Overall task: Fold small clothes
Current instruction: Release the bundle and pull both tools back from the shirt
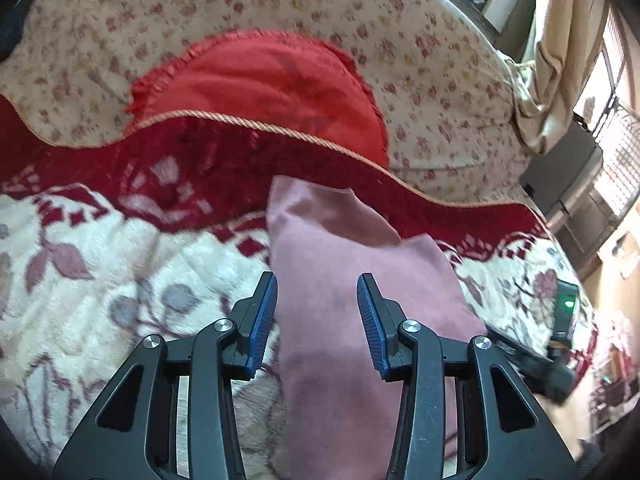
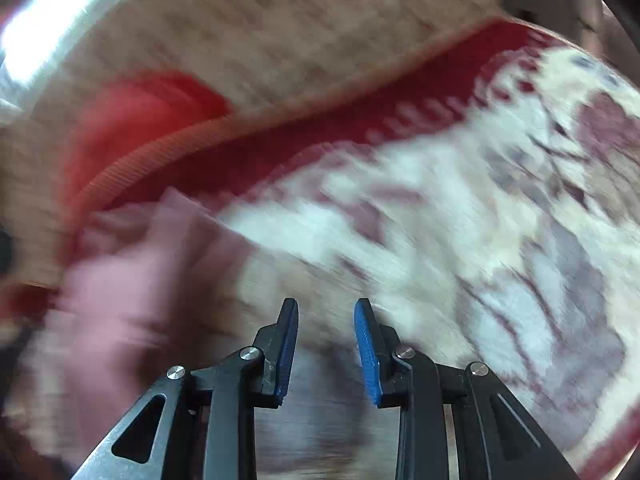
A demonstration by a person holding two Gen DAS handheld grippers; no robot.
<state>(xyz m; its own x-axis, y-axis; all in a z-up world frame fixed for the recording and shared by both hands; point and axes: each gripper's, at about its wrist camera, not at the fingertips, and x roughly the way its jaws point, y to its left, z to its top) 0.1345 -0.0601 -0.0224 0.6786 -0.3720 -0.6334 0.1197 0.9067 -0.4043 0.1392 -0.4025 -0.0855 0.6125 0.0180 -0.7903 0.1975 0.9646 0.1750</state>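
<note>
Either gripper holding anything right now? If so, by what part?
Nothing held. Left gripper is open above the pink cloth, jaws not closed on it. Right gripper is open over the blanket, the cloth off to its left.

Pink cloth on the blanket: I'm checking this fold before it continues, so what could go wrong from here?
1. The left hand-held gripper is open above the pink cloth, gripping nothing; closing here may pinch the fluffy blanket too.
2. The right wrist view is motion-blurred, and the right hand-held gripper is open beside the cloth, so it may miss the edge.
</note>
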